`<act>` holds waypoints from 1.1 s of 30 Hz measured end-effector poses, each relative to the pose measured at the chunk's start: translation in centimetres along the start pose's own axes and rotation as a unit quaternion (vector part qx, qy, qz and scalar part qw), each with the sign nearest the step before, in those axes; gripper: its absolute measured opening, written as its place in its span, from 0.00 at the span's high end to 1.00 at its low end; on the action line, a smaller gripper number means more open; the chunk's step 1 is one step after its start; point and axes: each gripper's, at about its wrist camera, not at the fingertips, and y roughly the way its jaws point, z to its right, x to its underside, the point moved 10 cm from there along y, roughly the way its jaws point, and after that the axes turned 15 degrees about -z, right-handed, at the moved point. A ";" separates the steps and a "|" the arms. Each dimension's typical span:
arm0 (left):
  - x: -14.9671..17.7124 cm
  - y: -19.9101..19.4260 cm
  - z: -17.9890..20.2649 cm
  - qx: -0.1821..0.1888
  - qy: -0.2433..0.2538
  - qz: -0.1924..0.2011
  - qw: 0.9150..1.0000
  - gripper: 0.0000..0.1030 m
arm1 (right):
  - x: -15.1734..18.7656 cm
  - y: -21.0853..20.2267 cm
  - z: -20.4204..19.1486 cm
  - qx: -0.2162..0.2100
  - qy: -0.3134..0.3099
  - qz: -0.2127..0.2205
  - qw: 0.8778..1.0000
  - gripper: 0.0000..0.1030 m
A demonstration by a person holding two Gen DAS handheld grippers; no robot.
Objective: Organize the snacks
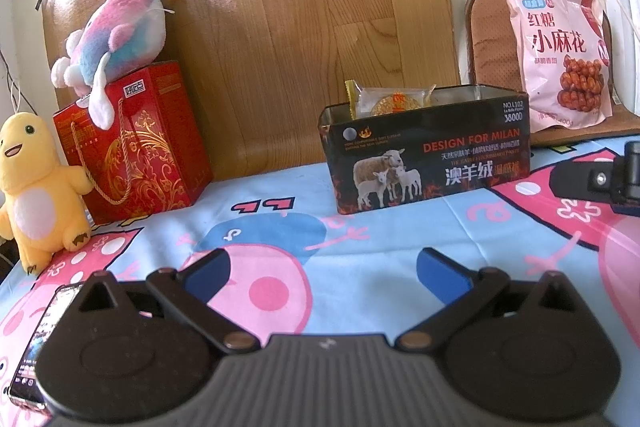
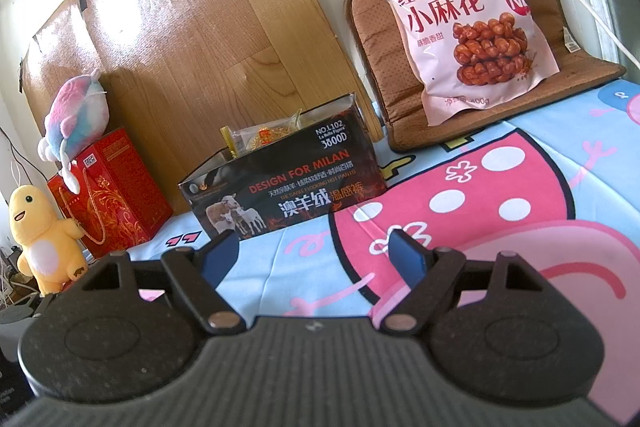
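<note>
Both tools, left tool and right tool, are spread and carrying nothing; the pink snack bag ahead-right wants a pinch on its top edge, then the black tin.

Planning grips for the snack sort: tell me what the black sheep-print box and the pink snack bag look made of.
Black box: likely thin tinplate with a glossy printed outside; the open top shows a bare silvery inner wall and a crisp thin rim. Pink snack bag: soft plastic film, semi-gloss; it creases, catches highlights and has a flat sealed top edge. Both are guesses from looks alone.
</note>
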 end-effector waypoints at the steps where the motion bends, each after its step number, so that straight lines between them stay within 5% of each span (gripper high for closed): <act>1: 0.0 0.0 0.0 0.000 0.001 0.000 1.000 0.00 | 0.0 0.0 0.0 0.000 0.000 0.000 1.000 0.19; 30: 0.0 -0.8 -1.2 -0.001 -0.020 -0.006 1.000 0.00 | -0.1 -0.1 0.4 -0.005 0.020 0.001 1.000 0.17; 33: -0.1 -1.4 -1.3 -0.022 -0.016 -0.003 1.000 0.00 | -0.1 -0.1 0.5 -0.005 0.022 0.001 1.000 0.17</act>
